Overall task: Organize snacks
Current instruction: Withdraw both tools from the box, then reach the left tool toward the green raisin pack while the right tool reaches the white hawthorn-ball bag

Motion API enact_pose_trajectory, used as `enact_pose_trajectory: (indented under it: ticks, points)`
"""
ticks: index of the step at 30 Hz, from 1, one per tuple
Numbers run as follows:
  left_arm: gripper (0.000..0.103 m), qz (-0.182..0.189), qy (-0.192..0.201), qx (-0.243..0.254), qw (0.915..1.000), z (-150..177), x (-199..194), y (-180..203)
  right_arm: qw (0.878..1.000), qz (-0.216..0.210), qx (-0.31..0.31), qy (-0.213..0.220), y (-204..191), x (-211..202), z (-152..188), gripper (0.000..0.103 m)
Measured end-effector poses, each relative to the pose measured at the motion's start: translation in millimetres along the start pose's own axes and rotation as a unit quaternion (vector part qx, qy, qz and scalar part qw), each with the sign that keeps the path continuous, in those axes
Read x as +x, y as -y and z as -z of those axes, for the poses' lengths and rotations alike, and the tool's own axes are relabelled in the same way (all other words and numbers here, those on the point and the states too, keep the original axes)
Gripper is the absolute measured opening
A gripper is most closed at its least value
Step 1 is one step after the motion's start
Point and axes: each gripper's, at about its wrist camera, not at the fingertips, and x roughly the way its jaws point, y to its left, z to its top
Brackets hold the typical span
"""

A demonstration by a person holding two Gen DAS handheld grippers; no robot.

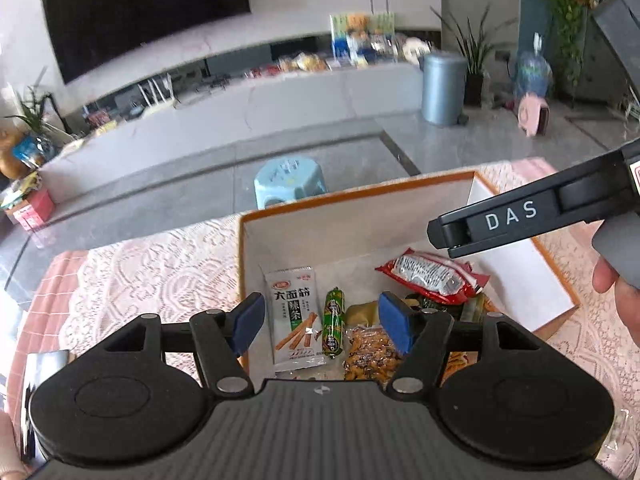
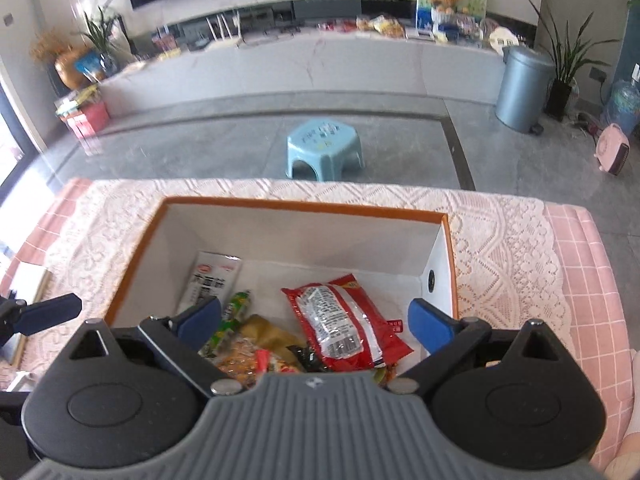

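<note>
Both claws hang over an orange-rimmed box (image 2: 304, 205) that sits on the lace-covered worktop (image 2: 500, 248), closer to its far edge than its sides. The left claw (image 1: 322, 322) has its blue pads apart with nothing between them, and the right claw (image 2: 316, 318) is spread wide and holds nothing as well. The snacks lie heaped against the near side of the box floor: a white strip-snack packet (image 1: 294, 312) by the left wall, a green sausage stick (image 1: 334, 322) just beside it, a red packet (image 2: 344, 322) on top toward the middle, a bag of nuts (image 1: 370, 354) below. The far half of the box floor is bare white. Beyond the worktop's far edge the grey floor is open, a pale blue stool (image 2: 324, 148) standing on it.
</note>
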Motion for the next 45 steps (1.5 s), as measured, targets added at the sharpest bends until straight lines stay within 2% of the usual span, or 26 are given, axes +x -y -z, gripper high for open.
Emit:
enact_pose_trajectory:
  ticks: [8,14,24,29,33,38,45]
  points:
    - [0.08,-0.009,0.061,-0.02,0.9979,29,-50,6,0.997,-0.038,-0.016,0.067,-10,-61,29,0.099]
    - [0.083,-0.017,0.084,-0.031,0.9959,52,-73,9,0.99,-0.061,-0.03,0.119,-14,-97,61,0.099]
    - [0.084,-0.014,0.109,-0.036,0.9933,103,-105,17,0.975,-0.078,-0.079,0.194,-23,-136,149,0.099]
    - [0.084,0.005,0.116,-0.043,0.9923,122,-115,18,0.971,-0.085,-0.056,0.214,-16,-149,194,0.099]
    - [0.084,0.017,0.12,-0.043,0.9917,130,-120,22,0.969,-0.064,-0.039,0.234,-10,-155,222,0.099]
    - [0.084,0.035,0.117,-0.034,0.9919,143,-120,25,0.968,-0.022,-0.064,0.243,-10,-159,256,0.099]
    - [0.082,0.064,0.097,-0.001,0.9932,160,-112,48,0.974,0.006,-0.08,0.213,4,-156,295,0.099]
